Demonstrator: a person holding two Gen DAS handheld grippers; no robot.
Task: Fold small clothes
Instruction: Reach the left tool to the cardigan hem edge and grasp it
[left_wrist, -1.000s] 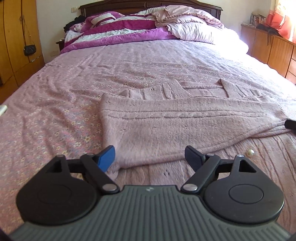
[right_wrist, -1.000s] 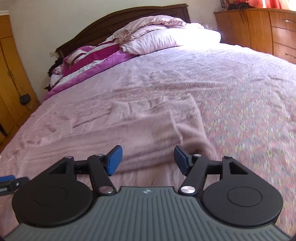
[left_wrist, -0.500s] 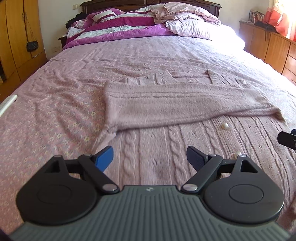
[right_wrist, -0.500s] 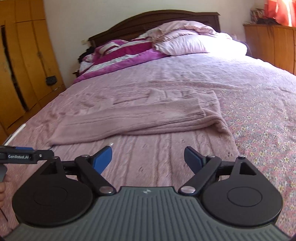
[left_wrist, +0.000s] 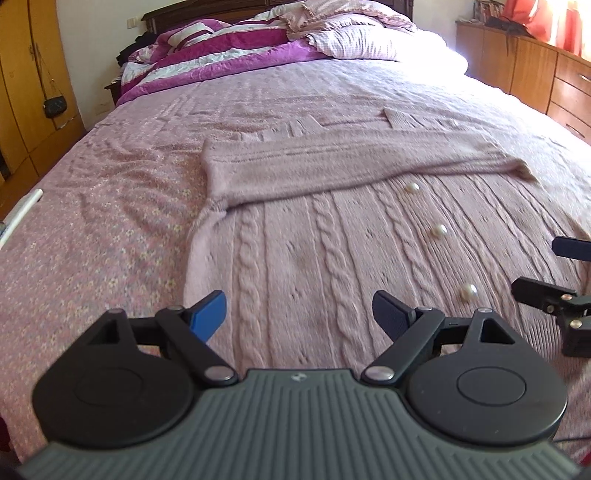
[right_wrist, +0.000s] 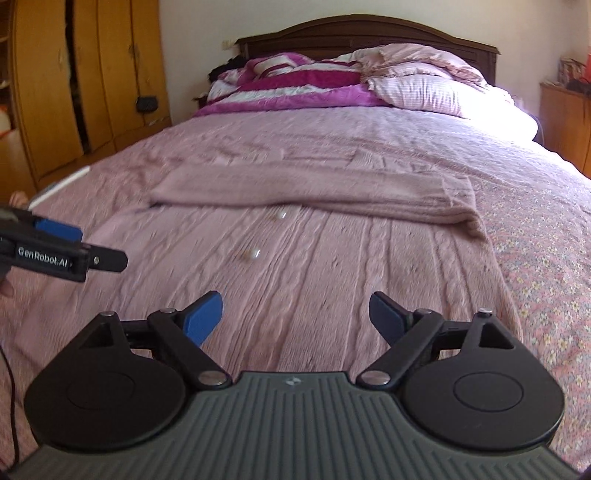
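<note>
A pink cable-knit cardigan (left_wrist: 332, 251) with pearl buttons (left_wrist: 439, 230) lies flat on the bed. Its sleeves are folded across its upper part as a band (left_wrist: 351, 162). It also shows in the right wrist view (right_wrist: 332, 251). My left gripper (left_wrist: 299, 314) is open and empty, hovering over the cardigan's near hem. My right gripper (right_wrist: 295, 314) is open and empty above the hem's right half. Each gripper shows at the edge of the other's view, the right one (left_wrist: 554, 295) and the left one (right_wrist: 62, 251).
The bed has a pink floral cover (left_wrist: 92, 236). A purple striped duvet (left_wrist: 221, 55) and pillows (left_wrist: 369, 40) lie at the headboard. Wooden wardrobes (right_wrist: 74, 92) stand left, a wooden dresser (left_wrist: 535, 70) right. A white stick (left_wrist: 20, 214) lies at the bed's left edge.
Both grippers have pulled back toward the foot of the bed, away from the folded sleeve band. More of the cardigan's body and buttons shows. Both stay open.
</note>
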